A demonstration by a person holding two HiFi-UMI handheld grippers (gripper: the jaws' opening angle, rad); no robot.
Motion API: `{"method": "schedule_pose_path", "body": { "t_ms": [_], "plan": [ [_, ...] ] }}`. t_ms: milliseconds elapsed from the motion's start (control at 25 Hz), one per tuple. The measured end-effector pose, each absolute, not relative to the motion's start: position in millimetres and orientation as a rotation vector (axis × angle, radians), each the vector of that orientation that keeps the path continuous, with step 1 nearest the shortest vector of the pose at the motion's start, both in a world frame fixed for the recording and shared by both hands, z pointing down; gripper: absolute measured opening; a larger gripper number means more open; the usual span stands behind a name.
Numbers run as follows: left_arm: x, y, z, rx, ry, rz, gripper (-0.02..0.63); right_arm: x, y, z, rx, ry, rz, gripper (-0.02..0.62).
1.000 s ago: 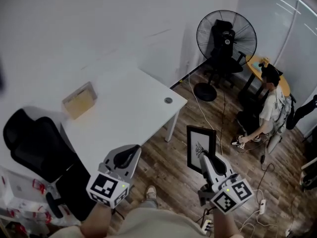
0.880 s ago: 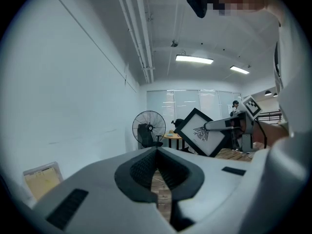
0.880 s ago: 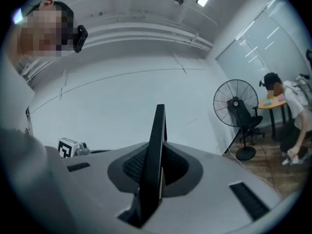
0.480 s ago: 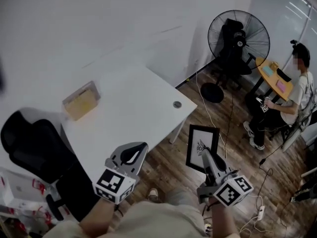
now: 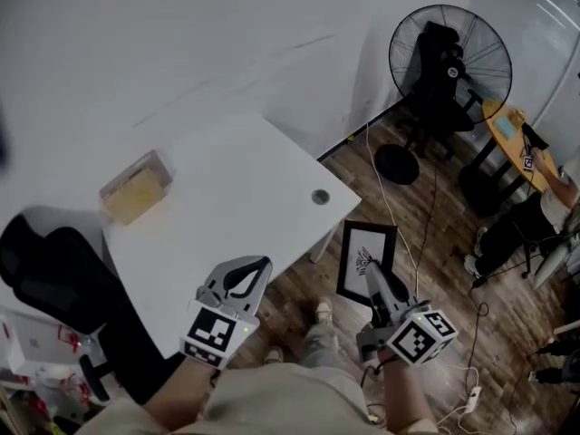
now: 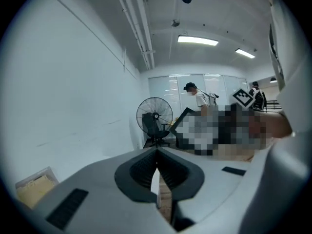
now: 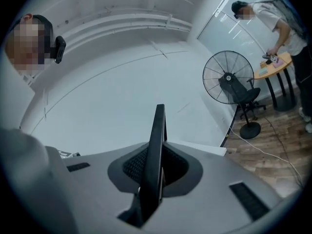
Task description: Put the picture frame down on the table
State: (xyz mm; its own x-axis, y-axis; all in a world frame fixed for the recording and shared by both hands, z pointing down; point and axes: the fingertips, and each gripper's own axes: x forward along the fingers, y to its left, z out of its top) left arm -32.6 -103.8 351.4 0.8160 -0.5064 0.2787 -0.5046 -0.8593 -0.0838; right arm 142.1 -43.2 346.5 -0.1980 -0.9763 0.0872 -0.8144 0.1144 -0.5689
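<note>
Clamping a black rectangular picture frame (image 5: 361, 247) upright, the right tongs (image 5: 372, 277) hang above wooden floor (image 5: 426, 270) beside the white bench (image 5: 236, 198); the left tongs (image 5: 249, 275) are closed, empty.

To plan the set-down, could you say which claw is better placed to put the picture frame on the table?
Right: the right claw grips the picture frame upright beside the table; the left claw is shut, empty.

A box (image 5: 136, 187) sits on the table (image 5: 237, 198) (left part), picture frame (image 5: 358, 252) rightward, fan (image 5: 450, 53) behind
</note>
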Motion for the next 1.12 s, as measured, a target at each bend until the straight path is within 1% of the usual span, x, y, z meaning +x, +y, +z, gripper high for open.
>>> {"method": "schedule_pose_path", "body": {
  "t_ms": [200,400,600,800,1120],
  "plan": [
    [9.2,-147.4,362.6,-3.011,0.885,-0.489,0.021,189.0,-97.3,365.6,-1.616,2.018,-0.906,0.06],
    [50.1,-202.3,372.1,-3.011,0.945,-0.511,0.021,229.0,-163.1,384.8,-1.563,2.019,-0.988,0.06],
    [81.4,-252.4,375.7,-2.992,1.026,-0.544,0.021,253.9,-234.1,401.1,-1.49,2.081,-1.06,0.06],
    [91.9,-301.2,389.4,-3.0,1.157,-0.587,0.021,249.1,-308.0,420.5,-1.367,2.213,-1.139,0.06],
    [99.1,-367.5,419.2,-2.976,1.331,-0.63,0.021,243.6,-395.6,472.2,-1.312,2.354,-1.264,0.061]
  ]
}}
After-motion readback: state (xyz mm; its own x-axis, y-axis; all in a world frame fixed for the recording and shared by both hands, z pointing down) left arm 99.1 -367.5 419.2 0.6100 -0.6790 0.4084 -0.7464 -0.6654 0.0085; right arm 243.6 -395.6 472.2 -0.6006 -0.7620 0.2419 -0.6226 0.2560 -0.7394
